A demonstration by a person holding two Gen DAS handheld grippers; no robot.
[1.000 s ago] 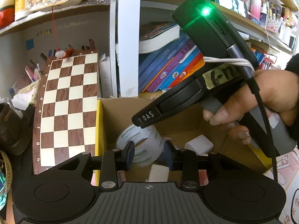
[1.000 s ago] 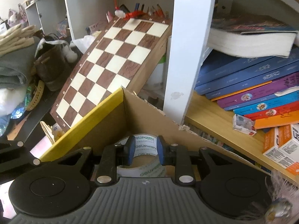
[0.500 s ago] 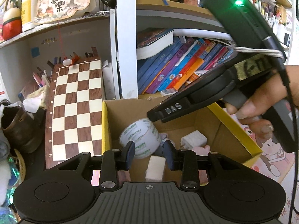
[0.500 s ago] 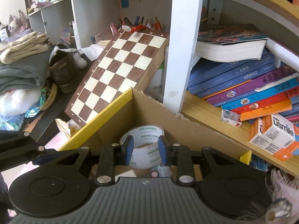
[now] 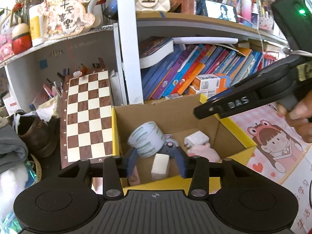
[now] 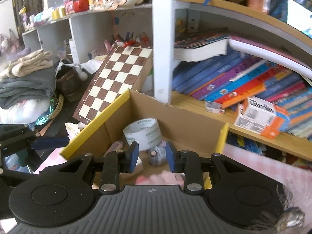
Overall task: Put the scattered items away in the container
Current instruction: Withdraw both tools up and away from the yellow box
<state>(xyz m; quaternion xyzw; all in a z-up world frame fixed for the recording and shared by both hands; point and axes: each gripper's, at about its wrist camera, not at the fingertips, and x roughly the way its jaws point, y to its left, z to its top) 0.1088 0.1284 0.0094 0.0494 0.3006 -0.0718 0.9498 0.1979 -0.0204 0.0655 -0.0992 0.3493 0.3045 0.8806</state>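
We had lifted both tongs back from the box point(image 5: 232, 134); the left tongs point(image 5: 156, 162) were opening, the right tongs point(image 6: 152, 157) released, both empty. The tape roll point(image 5: 147, 139) lay inside at the box's far left corner, so that item was delivered.

The counter point(image 5: 273, 156) wears a pink cloth printed with a cartoon girl in a frog hat. On it stands a cardboard box point(image 5: 230, 124) with yellow rims, just in front of the white upright of the shelf unit point(image 5: 124, 58). Left of the box a chessboard point(image 5: 87, 115) leans against the shelf back, with a brown shoe point(image 6: 68, 81) and folded grey cloth point(image 6: 27, 89) further left. On the wooden shelf point(image 6: 195, 105) behind the box, slanted books point(image 6: 243, 83) lie stacked, with an orange-and-white carton point(image 6: 259, 115) in front of them
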